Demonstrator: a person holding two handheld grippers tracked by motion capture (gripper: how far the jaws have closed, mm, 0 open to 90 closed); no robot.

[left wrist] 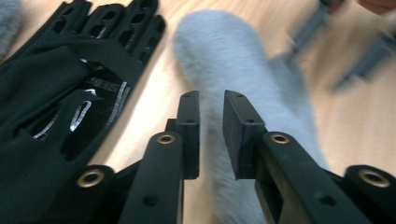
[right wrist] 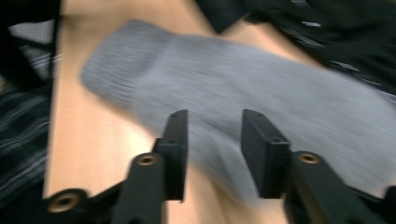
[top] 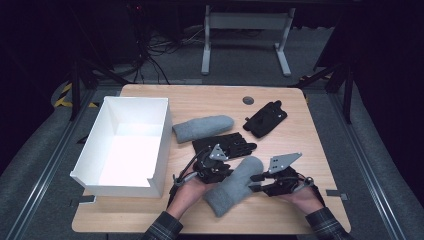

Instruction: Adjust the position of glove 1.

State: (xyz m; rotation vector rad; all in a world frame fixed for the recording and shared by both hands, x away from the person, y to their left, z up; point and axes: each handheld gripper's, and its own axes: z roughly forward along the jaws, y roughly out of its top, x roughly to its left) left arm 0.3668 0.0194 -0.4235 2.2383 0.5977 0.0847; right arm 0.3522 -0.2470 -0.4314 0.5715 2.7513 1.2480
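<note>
Lying aslant near the counter's (top: 300, 210) near edge, the grey mitten (top: 234, 185) sits between both grippers. The left gripper (left wrist: 211, 135) hovers over it with jaws narrowly parted, nothing pinched between them. The right gripper (right wrist: 214, 154) stands a little wider, also above the mitten and not clamping it. A black glove (left wrist: 56, 112) lies just beside the mitten. A second grey mitten (top: 202, 128) rests beside the white box (top: 162, 145) toward the left edge.
</note>
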